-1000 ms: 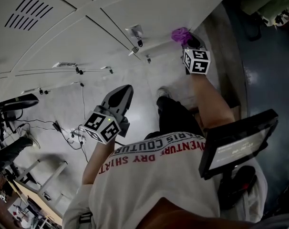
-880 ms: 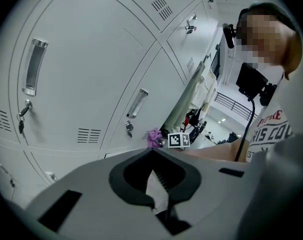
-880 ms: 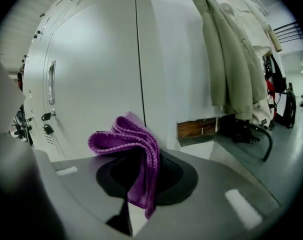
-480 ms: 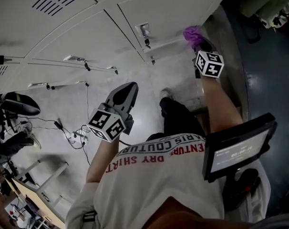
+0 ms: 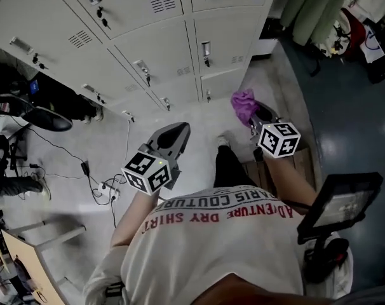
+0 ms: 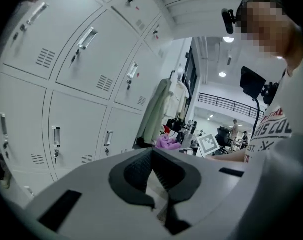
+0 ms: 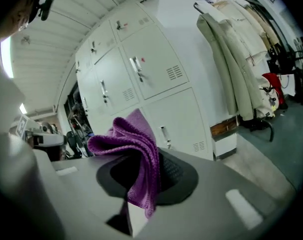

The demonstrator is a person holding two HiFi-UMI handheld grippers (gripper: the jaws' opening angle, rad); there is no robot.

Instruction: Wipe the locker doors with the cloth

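Cloth (image 7: 136, 146) — purple, nubby, crumpled — pinched in fingers of right gripper (image 5: 258, 114); fingers of left gripper (image 6: 152, 155) pressed together, empty.

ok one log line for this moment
left claw: shut, empty | right claw: shut on purple cloth | cloth apart from locker doors

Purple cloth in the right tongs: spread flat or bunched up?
Bunched up. The purple cloth is crumpled into folds, pinched in the shut right tongs, one end hanging down; none of it lies flat.
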